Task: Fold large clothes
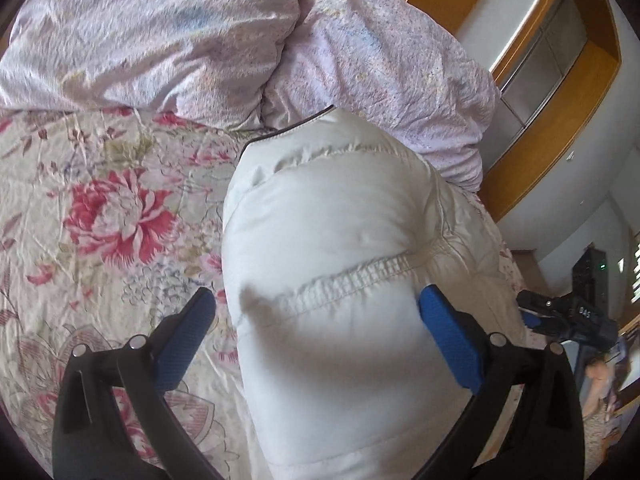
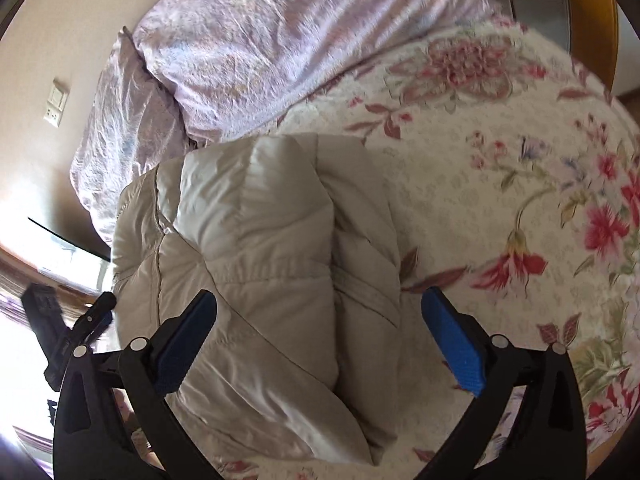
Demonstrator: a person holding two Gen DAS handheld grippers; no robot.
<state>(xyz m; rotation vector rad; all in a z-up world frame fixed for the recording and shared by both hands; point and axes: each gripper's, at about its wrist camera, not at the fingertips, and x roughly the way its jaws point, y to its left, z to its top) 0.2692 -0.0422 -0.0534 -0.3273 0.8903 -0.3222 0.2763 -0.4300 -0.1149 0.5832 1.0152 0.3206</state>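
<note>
A puffy cream down jacket (image 1: 332, 240) lies folded into a thick bundle on the floral bed sheet (image 1: 112, 208). Its dark-trimmed collar end points toward the quilt. My left gripper (image 1: 318, 292) hovers over the near part of the bundle, open, with the blue pads (image 1: 448, 332) wide apart on either side of it. In the right wrist view the same jacket (image 2: 256, 240) shows a lengthwise fold ridge. My right gripper (image 2: 319, 294) is open just above it, its left pad (image 2: 184, 340) over the fabric and its right pad past the jacket's edge, over the sheet (image 2: 500, 200).
A crumpled lilac quilt (image 1: 180, 40) is heaped at the far end of the bed, close behind the jacket. A wooden-framed cabinet (image 1: 560, 92) stands beyond the bed's edge. A wall socket (image 2: 56, 104) sits on the pale wall. The right gripper's black body (image 1: 576, 316) shows beside the jacket.
</note>
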